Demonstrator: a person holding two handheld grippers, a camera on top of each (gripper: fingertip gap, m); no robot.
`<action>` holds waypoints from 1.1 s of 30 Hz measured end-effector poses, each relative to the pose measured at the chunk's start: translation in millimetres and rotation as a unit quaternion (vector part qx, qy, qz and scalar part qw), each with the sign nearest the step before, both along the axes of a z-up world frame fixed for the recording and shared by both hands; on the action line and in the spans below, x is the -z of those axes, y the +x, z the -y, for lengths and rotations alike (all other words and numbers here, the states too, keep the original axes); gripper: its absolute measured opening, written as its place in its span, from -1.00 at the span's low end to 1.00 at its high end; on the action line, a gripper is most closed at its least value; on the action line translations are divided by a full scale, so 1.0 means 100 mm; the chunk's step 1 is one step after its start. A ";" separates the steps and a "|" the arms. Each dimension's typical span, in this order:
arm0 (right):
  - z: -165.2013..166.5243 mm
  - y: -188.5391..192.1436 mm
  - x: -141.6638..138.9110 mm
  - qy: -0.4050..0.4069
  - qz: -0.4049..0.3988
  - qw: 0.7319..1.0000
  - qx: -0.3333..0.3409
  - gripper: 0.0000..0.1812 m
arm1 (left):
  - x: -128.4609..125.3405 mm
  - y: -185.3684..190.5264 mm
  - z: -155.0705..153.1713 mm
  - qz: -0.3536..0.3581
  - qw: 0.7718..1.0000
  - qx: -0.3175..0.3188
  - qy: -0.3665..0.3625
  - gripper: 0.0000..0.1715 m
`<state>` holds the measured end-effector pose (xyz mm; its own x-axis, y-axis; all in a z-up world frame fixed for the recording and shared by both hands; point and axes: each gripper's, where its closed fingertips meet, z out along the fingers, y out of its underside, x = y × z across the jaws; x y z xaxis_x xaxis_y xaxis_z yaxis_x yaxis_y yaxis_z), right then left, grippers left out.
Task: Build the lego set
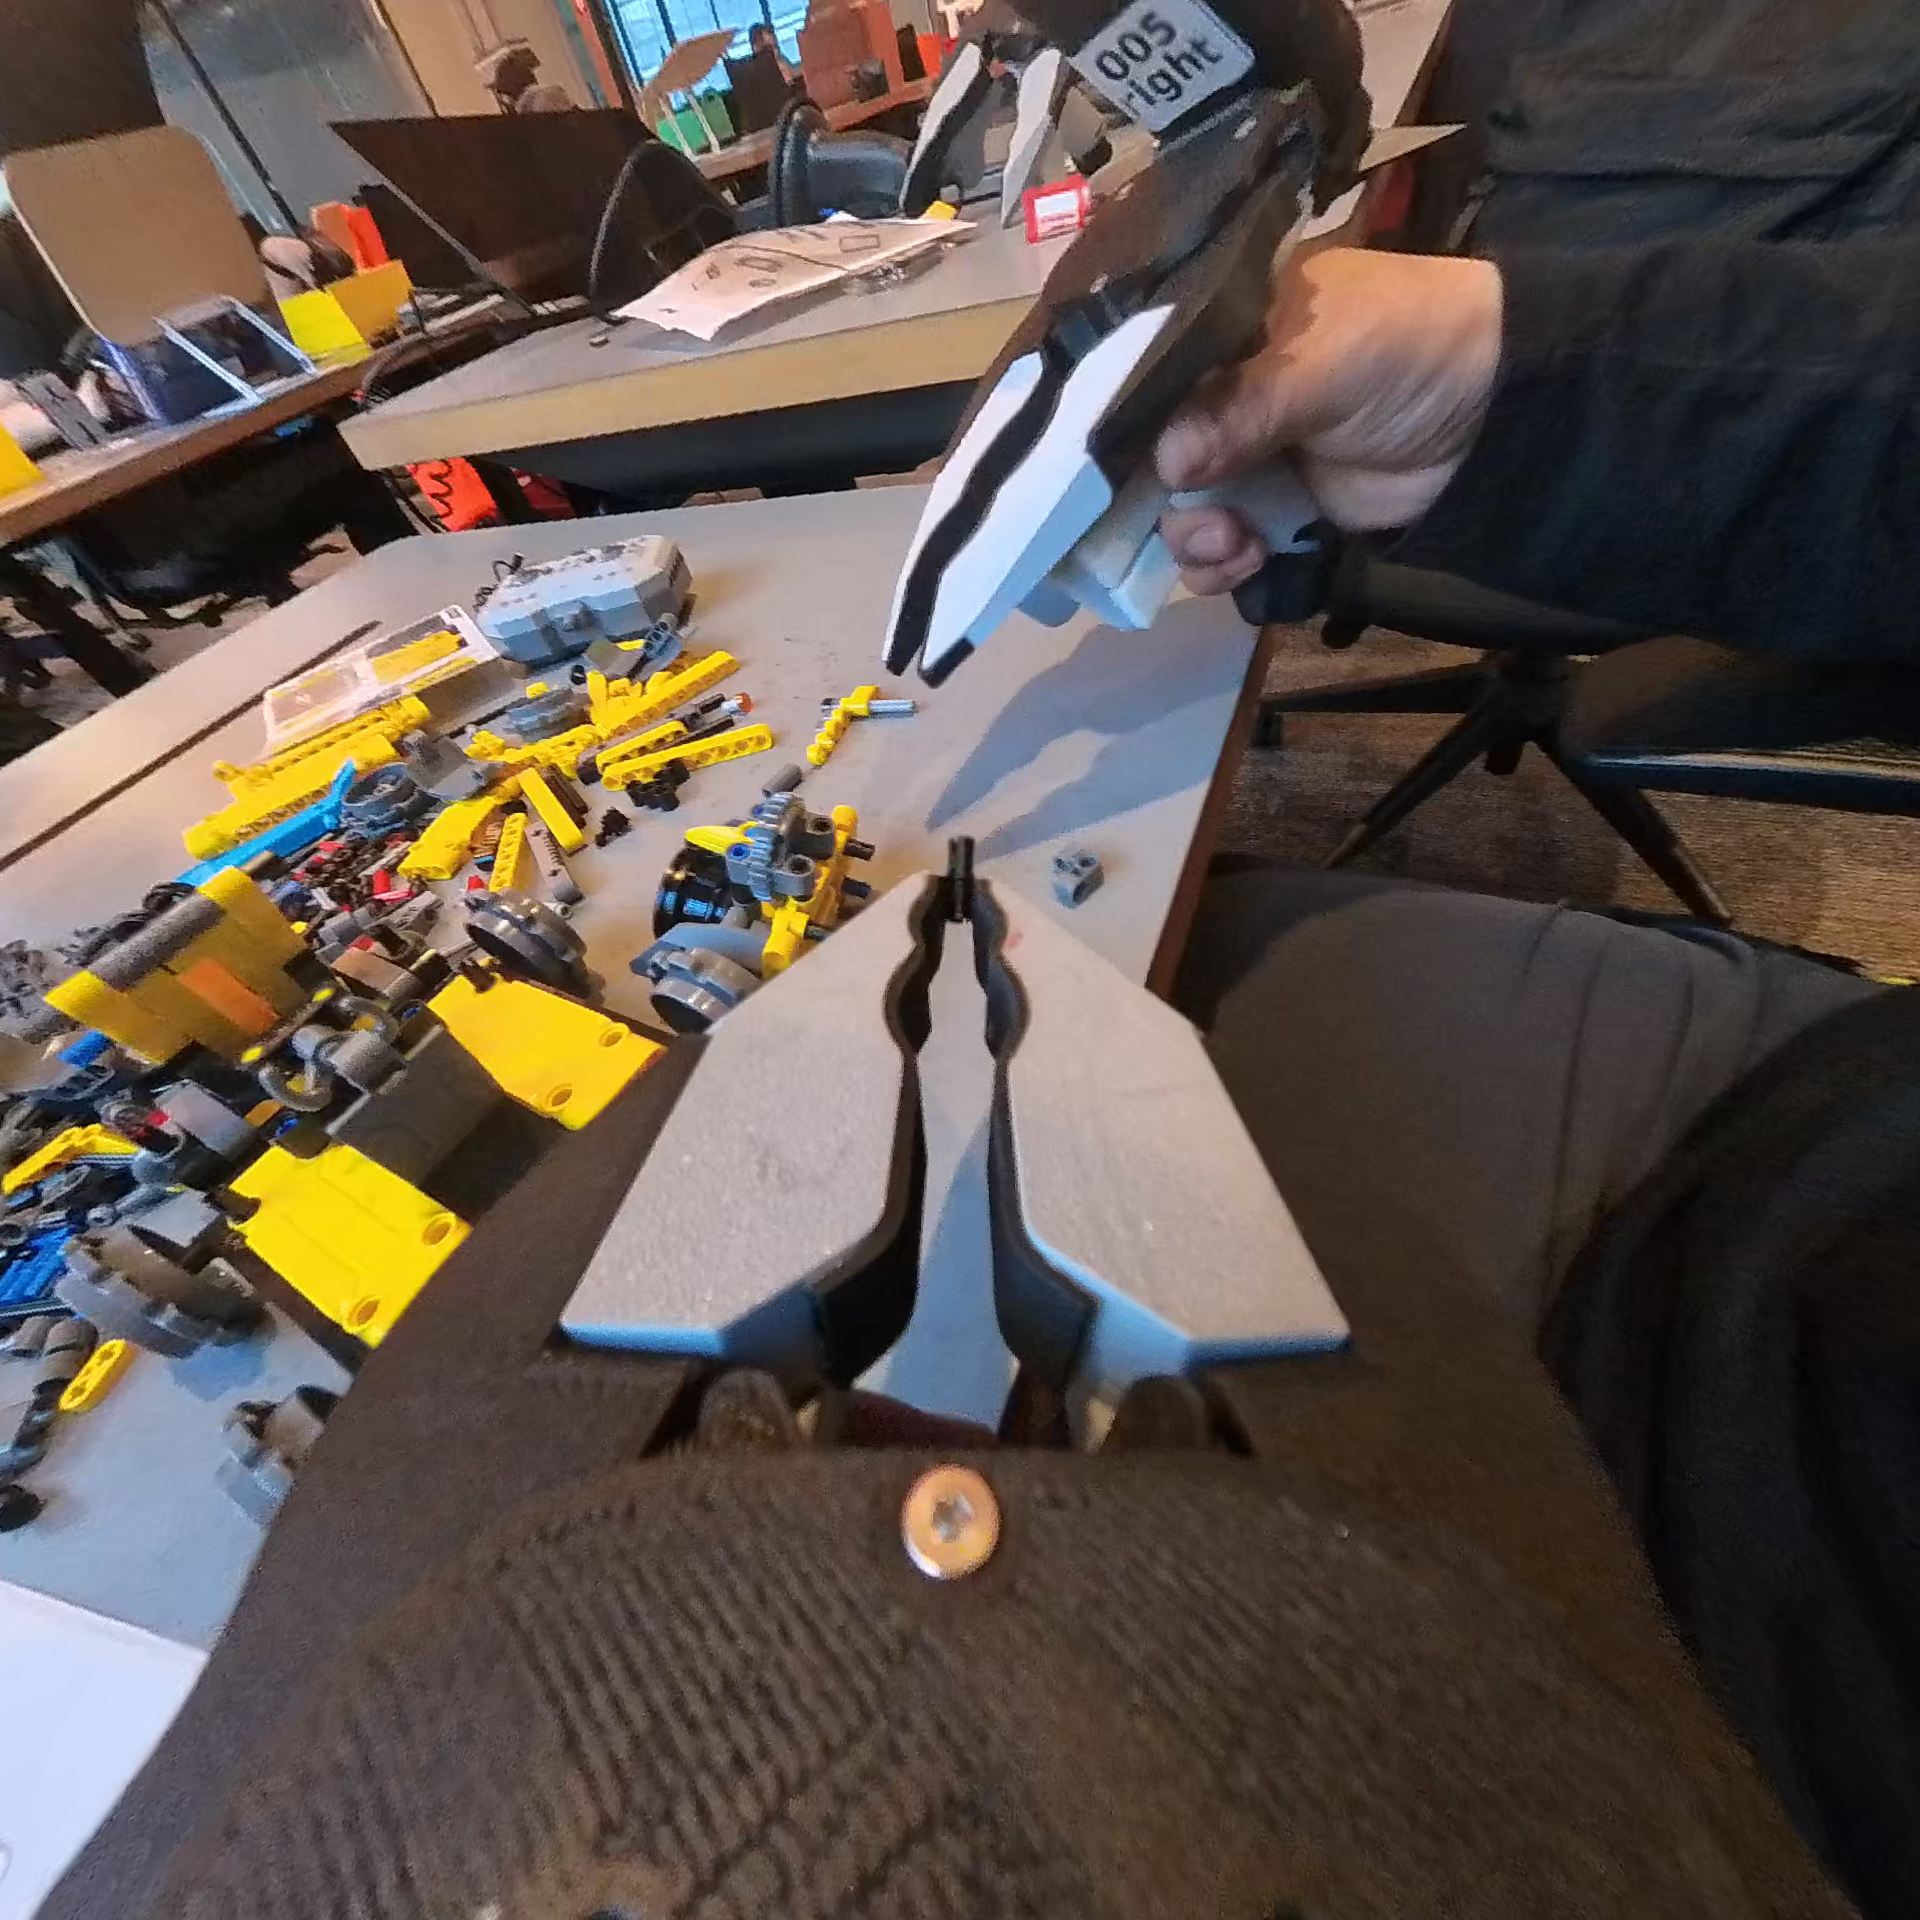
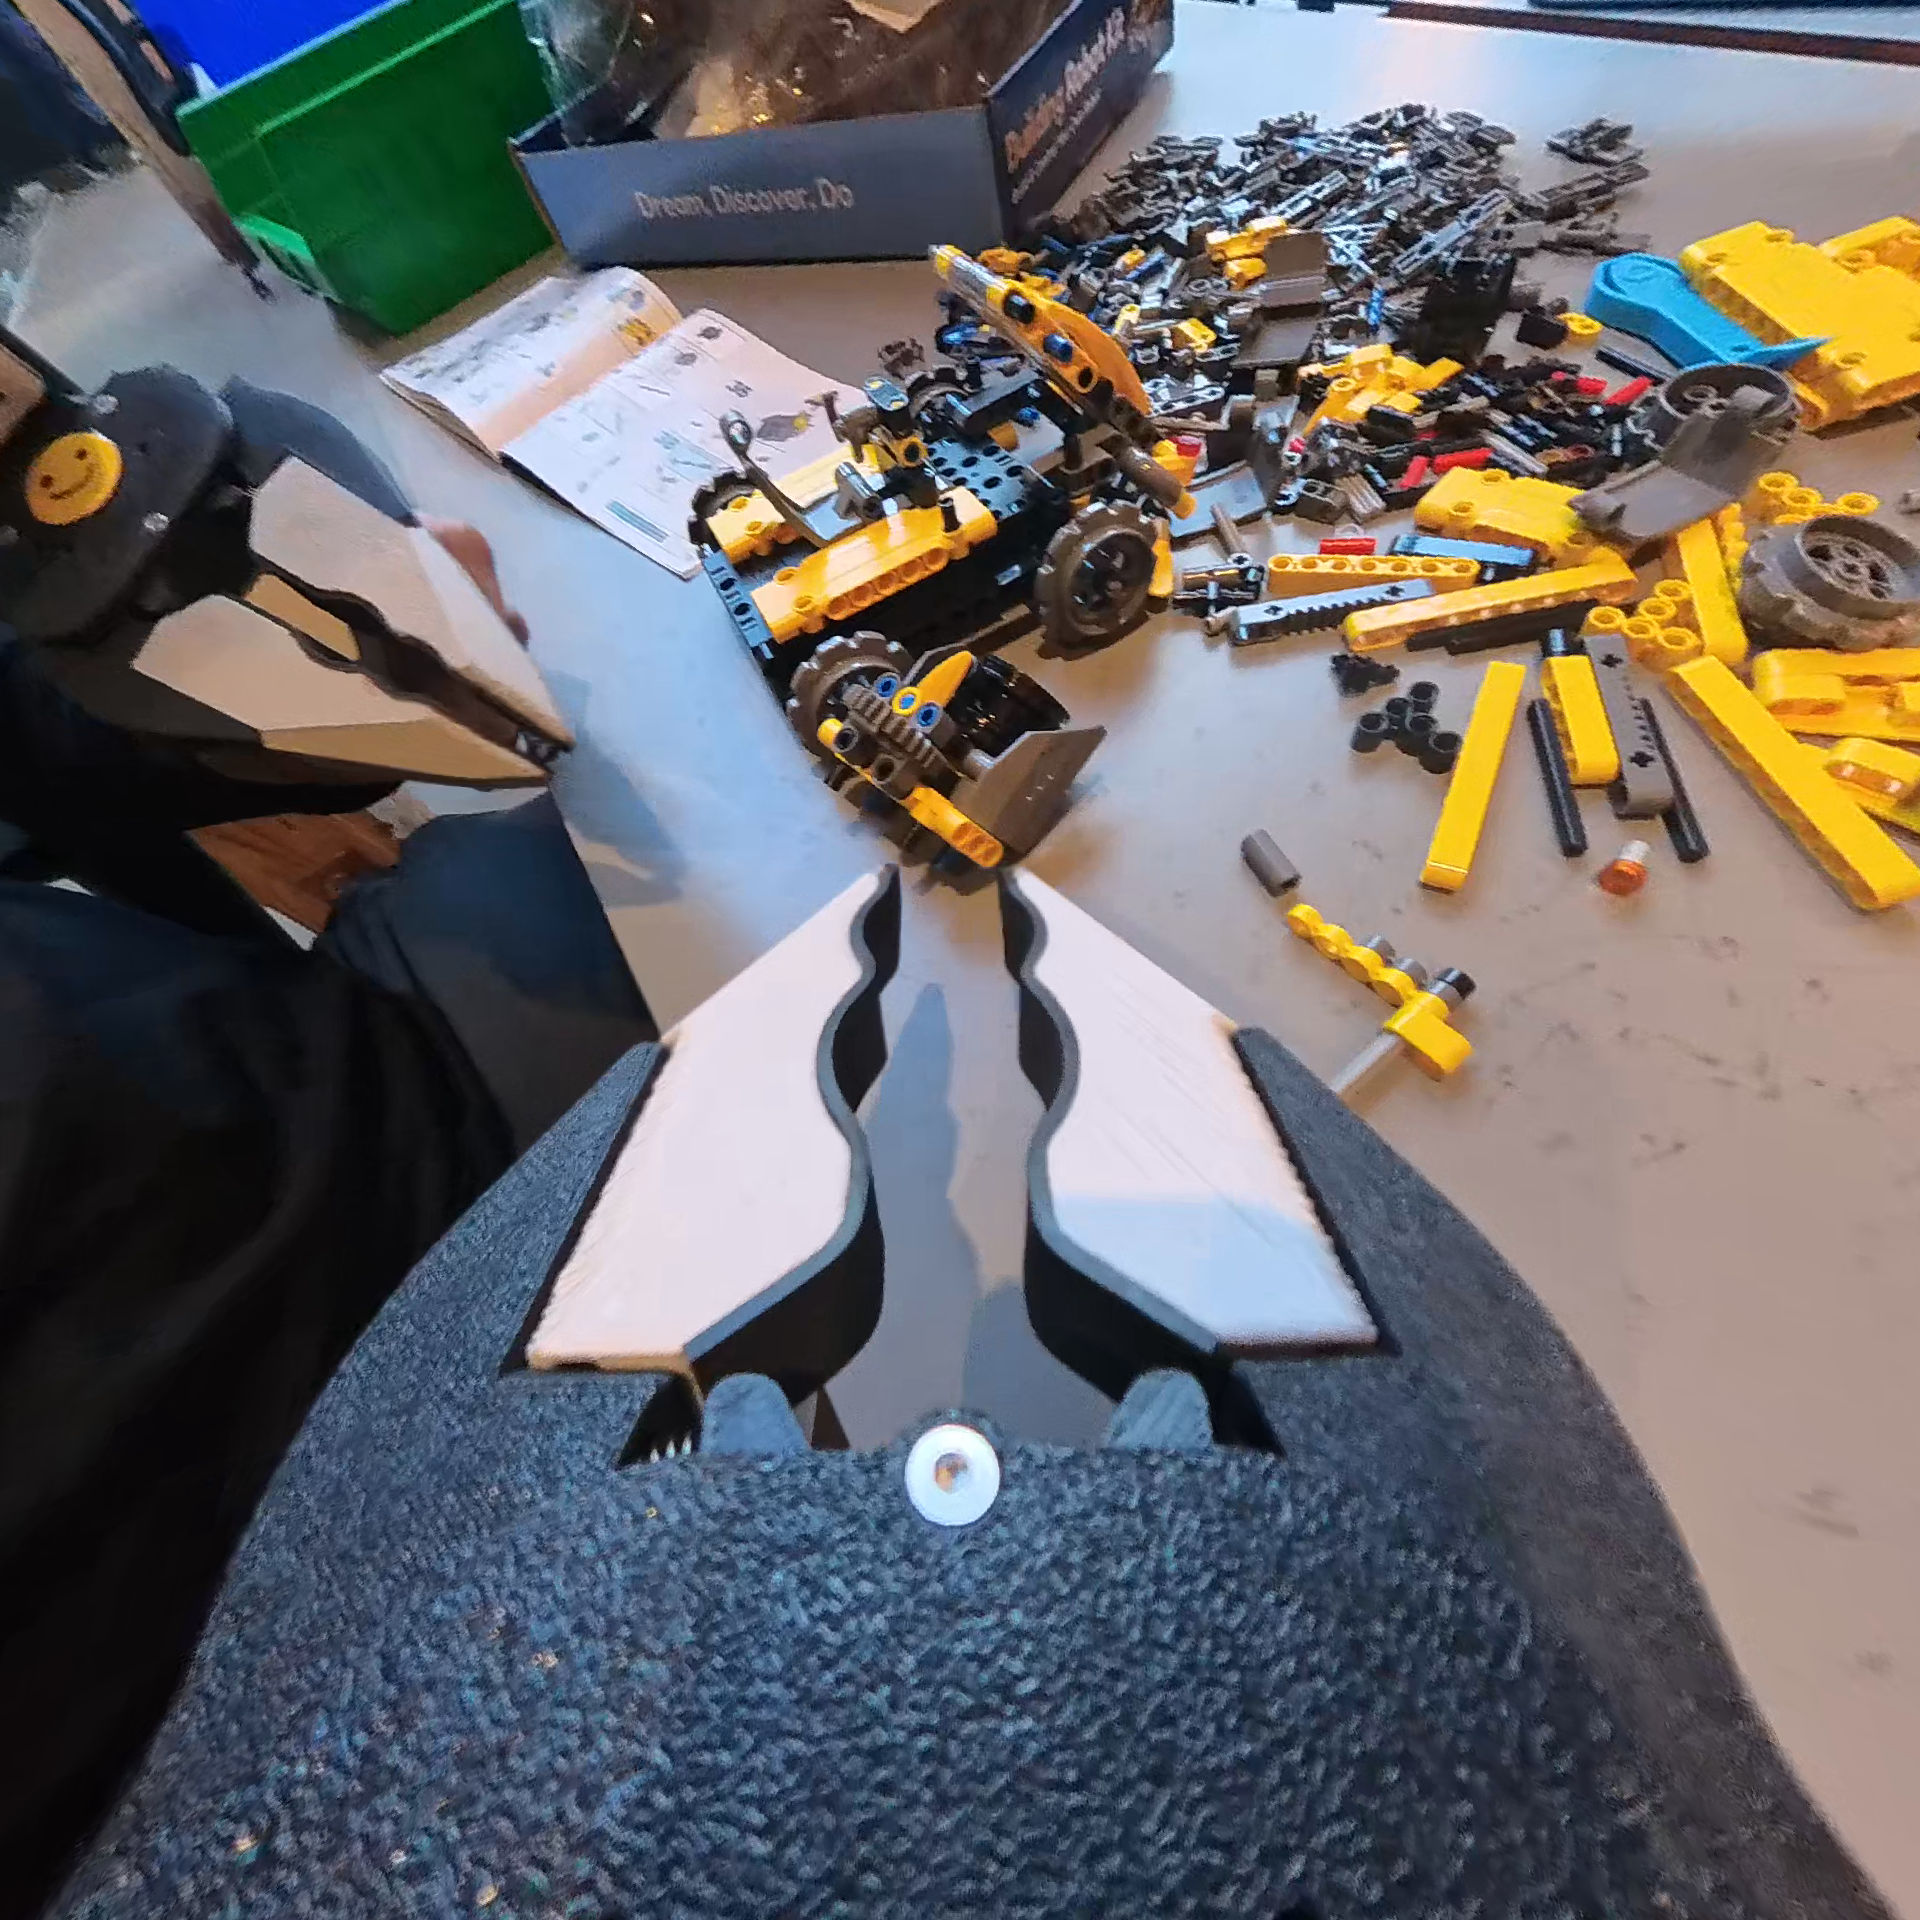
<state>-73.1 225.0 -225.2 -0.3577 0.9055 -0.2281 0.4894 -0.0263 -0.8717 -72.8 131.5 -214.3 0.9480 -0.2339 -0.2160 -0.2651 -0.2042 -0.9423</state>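
Observation:
My left gripper (image 1: 961, 902) is shut on a small black pin (image 1: 960, 862) that sticks out past its tips, above the near edge of the grey table (image 1: 1091, 748). It also shows at the left of the right wrist view (image 2: 540, 750). My right gripper (image 2: 951, 881) is open and empty, just above the table. Right in front of it lies a small yellow-and-black assembly with a gear and a grey scoop (image 2: 935, 758), which also shows in the left wrist view (image 1: 769, 883). In the left wrist view the right gripper (image 1: 914, 667) hangs above the table, held by a hand.
A partly built yellow and black vehicle (image 2: 914, 540) stands beyond the small assembly. Loose yellow beams and dark pins (image 2: 1558, 582) cover the table's right. A yellow angled piece on an axle (image 2: 1397, 1003), an open booklet (image 2: 613, 405), a dark box (image 2: 779, 192) and a green bin (image 2: 384, 166) are near. A small grey connector (image 1: 1076, 875) lies by the table edge. About 10 centimetres separates my left fingertips from my right.

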 end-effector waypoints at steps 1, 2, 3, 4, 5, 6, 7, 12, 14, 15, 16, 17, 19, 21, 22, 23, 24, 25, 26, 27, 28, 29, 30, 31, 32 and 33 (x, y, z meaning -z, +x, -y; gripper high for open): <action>-0.02 -0.01 0.01 0.005 0.002 1.000 0.002 -0.79 | 0.01 0.01 0.00 0.006 1.000 0.004 -0.005 -0.96; -0.04 -0.02 0.02 0.008 0.004 1.000 0.003 -0.79 | 0.01 0.01 0.00 0.015 1.000 0.006 -0.008 -0.96; -0.06 -0.02 0.02 0.012 0.006 1.000 0.004 -0.79 | 0.00 0.01 0.00 0.025 1.000 0.010 -0.007 -0.96; -0.08 -0.04 0.03 0.016 0.008 1.000 0.004 -0.79 | -0.01 0.02 0.01 0.035 0.999 0.015 -0.006 -0.96; -0.11 -0.05 0.04 0.018 0.011 1.000 0.003 -0.78 | -0.02 0.01 0.02 0.042 0.999 0.018 -0.006 -0.96; -0.13 -0.06 0.04 0.017 0.013 1.000 0.003 -0.78 | -0.03 0.00 0.02 0.049 0.999 0.019 -0.007 -0.96; -0.14 -0.07 0.03 0.013 0.014 1.000 0.001 -0.78 | -0.03 -0.01 0.03 0.055 0.998 0.021 -0.010 -0.95; -0.24 -0.14 0.05 0.016 0.020 1.000 0.002 -0.77 | 0.06 -0.04 0.04 0.066 0.996 0.027 -0.049 -0.95; -0.26 -0.16 0.08 0.024 0.022 0.999 0.004 -0.77 | 0.06 -0.04 0.04 0.070 0.996 0.028 -0.051 -0.95; -0.25 -0.16 0.09 0.026 0.021 0.999 0.004 -0.77 | 0.07 -0.05 0.04 0.072 0.996 0.027 -0.052 -0.96; -0.24 -0.17 0.10 0.027 0.020 0.999 0.003 -0.77 | 0.07 -0.05 0.03 0.073 0.996 0.025 -0.052 -0.95; -0.24 -0.17 0.12 0.030 0.021 0.999 0.002 -0.77 | 0.07 -0.06 0.03 0.076 0.995 0.024 -0.052 -0.95; -0.25 -0.18 0.17 0.040 0.026 0.999 0.003 -0.77 | 0.05 -0.07 0.04 0.088 0.995 0.025 -0.051 -0.96; -0.26 -0.19 0.18 0.053 0.033 0.998 -0.001 -0.77 | 0.05 -0.10 0.04 0.101 0.993 0.025 -0.056 -0.96; -0.27 -0.20 0.18 0.065 0.034 0.997 -0.005 -0.77 | 0.04 -0.12 0.05 0.107 0.992 0.025 -0.060 -0.95; -0.28 -0.22 0.17 0.079 0.035 0.996 -0.010 -0.77 | 0.05 -0.13 0.05 0.111 0.991 0.028 -0.065 -0.95; -0.30 -0.23 0.16 0.093 0.038 0.995 -0.019 -0.78 | 0.05 -0.13 0.06 0.112 0.991 0.033 -0.071 -0.96; -0.30 -0.24 0.16 0.105 0.044 0.993 -0.029 -0.79 | 0.06 -0.14 0.07 0.109 0.990 0.036 -0.078 -0.96; -0.33 -0.26 0.17 0.119 0.052 0.991 -0.034 -0.79 | 0.07 -0.16 0.07 0.103 0.990 0.037 -0.085 -0.96; -0.37 -0.29 0.18 0.134 0.059 0.989 -0.037 -0.79 | 0.08 -0.18 0.08 0.095 0.990 0.038 -0.094 -0.96; -0.40 -0.31 0.19 0.147 0.064 0.986 -0.043 -0.79 | 0.10 -0.20 0.08 0.085 0.991 0.037 -0.099 -0.96; -0.42 -0.34 0.21 0.158 0.071 0.984 -0.052 -0.79 | 0.11 -0.23 0.09 0.075 0.991 0.037 -0.104 -0.96; -0.45 -0.38 0.23 0.167 0.079 0.981 -0.058 -0.79 | 0.13 -0.26 0.09 0.064 0.991 0.034 -0.109 -0.96; -0.48 -0.40 0.26 0.174 0.090 0.978 -0.065 -0.79 | 0.14 -0.28 0.10 0.055 0.992 0.033 -0.112 -0.96; -0.49 -0.42 0.30 0.180 0.100 0.976 -0.076 -0.82 | 0.16 -0.29 0.10 0.048 0.991 0.034 -0.119 -0.96; -0.50 -0.44 0.34 0.185 0.107 0.973 -0.086 -0.87 | 0.19 -0.31 0.11 0.042 0.991 0.034 -0.126 -0.96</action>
<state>-117.5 274.9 -258.8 -0.4911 0.8710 0.0162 0.6298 0.3679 -0.6841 -103.5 120.4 -233.0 0.9403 -0.3343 -0.0641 -0.2094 -0.4197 -0.8832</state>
